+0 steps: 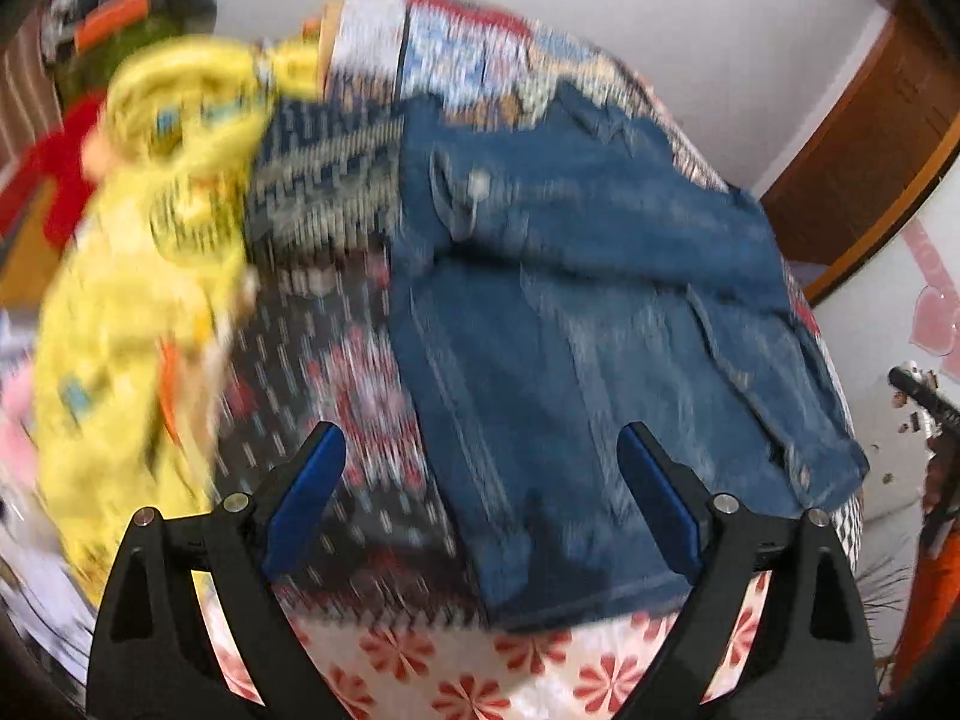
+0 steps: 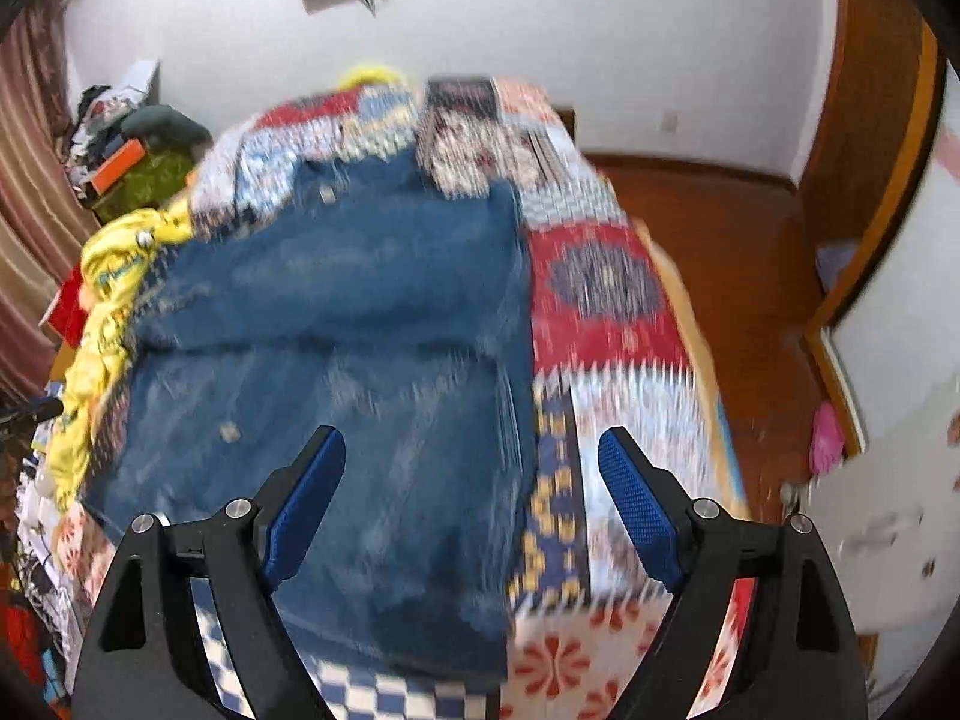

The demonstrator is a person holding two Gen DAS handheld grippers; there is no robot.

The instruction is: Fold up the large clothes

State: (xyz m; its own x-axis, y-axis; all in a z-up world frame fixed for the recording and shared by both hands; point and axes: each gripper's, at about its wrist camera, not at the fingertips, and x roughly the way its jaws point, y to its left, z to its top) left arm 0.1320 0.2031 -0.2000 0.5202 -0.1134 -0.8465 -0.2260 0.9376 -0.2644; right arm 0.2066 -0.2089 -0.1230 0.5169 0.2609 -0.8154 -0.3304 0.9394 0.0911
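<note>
Patchwork bedspread (image 1: 372, 396) in red, black and blue squares covers a bed under white walls, with wooden trim to the right; both views are blurred.

Left wrist view: well left of the jaws lies a crumpled yellow garment (image 1: 138, 276), apart from the work. Left gripper (image 1: 480, 468) hovers with its jaws spread wide and nothing between them. Ahead of the jaws, and reaching past the right finger, lie the blue jeans (image 1: 576, 312), already doubled into a thick slab with a fold line running across its middle.

Right wrist view: the jeans (image 2: 336, 324) fill the space ahead of the left finger and beneath it. Right gripper (image 2: 471, 468) is likewise released and empty. Bare bedspread (image 2: 600, 324) lies ahead of the right finger.

Judgement: the step in hand appears to be the next fold. To do it well, each gripper should probably come down on one near corner of the slab and pinch through all the layers, not the top one only. Both should then lift together and carry the near edge level to the far edge, so the stack does not skew. Denim this thick is likely stiff and heavy; a shallow bite may slip.
</note>
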